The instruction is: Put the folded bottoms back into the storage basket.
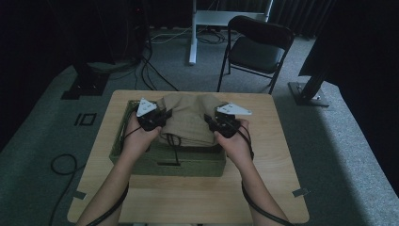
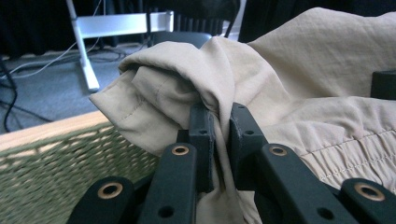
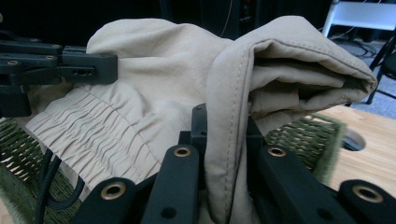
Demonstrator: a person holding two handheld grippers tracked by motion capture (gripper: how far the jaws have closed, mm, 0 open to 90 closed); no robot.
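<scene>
Wooden table (image 1: 277, 155) carries a green woven basket (image 1: 188, 165), and from the high view we see the tan garment (image 1: 188, 120) bunched over it, held between our two hands. Our left gripper (image 1: 162, 117) pinches the cloth's left side and our right gripper (image 1: 211, 120) its right, forearms reaching forward, wrists level. Closer in, the left gripper view shows a stitched fold (image 2: 154, 93) clamped between the jaws; the right gripper view shows a seamed edge (image 3: 233, 121) clamped likewise, plus a gathered waistband (image 3: 93, 126).
</scene>
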